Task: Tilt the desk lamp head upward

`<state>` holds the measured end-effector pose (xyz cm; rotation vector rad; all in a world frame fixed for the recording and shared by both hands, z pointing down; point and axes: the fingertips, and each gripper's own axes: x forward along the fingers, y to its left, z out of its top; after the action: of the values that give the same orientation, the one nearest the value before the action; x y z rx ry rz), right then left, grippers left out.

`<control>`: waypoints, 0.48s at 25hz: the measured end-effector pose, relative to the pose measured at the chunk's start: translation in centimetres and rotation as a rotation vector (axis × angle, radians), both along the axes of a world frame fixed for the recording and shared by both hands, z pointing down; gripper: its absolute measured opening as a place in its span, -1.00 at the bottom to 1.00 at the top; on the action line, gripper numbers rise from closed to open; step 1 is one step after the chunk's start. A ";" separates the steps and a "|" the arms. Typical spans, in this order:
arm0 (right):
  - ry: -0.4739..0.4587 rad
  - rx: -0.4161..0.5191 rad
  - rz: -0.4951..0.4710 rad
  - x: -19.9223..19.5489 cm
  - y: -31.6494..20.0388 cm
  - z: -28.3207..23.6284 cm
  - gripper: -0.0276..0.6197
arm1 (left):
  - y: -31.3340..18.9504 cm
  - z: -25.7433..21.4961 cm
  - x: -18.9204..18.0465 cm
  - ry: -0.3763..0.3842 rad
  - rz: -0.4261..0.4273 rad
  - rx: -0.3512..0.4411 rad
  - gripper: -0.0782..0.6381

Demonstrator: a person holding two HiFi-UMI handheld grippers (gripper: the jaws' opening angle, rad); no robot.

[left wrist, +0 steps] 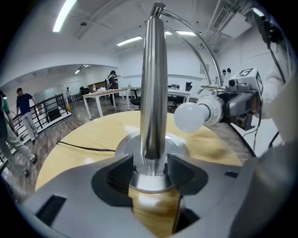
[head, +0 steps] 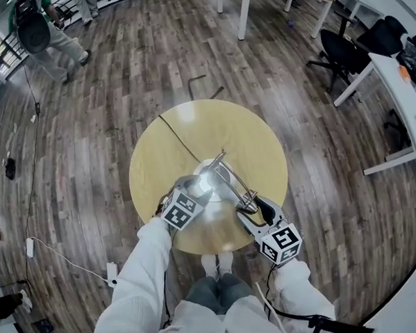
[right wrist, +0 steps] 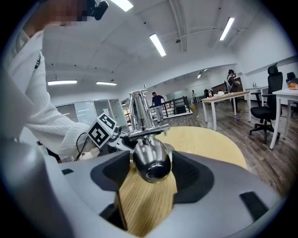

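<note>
Lamp head (right wrist: 149,166) between parted jaws of right hand-held gripper (right wrist: 150,158)

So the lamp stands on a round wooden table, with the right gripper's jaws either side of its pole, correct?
Not quite: the right gripper has its jaws either side of the lamp head, not the pole, as the right gripper view shows. The round wooden table is correct.
</note>
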<state>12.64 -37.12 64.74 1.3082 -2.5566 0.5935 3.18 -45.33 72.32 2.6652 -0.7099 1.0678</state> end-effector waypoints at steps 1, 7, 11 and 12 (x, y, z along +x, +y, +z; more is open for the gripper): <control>-0.005 0.000 0.003 0.0 -0.3 0.0 -0.02 | -0.2 0.0 0.3 0.003 0.006 -0.001 -0.15; -0.070 0.001 0.019 -0.7 -1.0 0.6 -0.02 | -0.9 0.5 0.7 0.030 0.022 -0.037 -0.15; -0.093 -0.013 0.023 -0.4 -1.3 0.7 -0.04 | -1.3 0.8 1.0 0.030 0.007 -0.062 -0.15; -0.088 -0.019 0.022 -0.4 -1.3 0.7 -0.05 | -1.4 0.9 1.0 0.023 0.010 -0.068 -0.15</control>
<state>12.24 -38.46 65.41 1.3341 -2.6028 0.6920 4.19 -46.69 73.17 2.6220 -0.6446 1.0430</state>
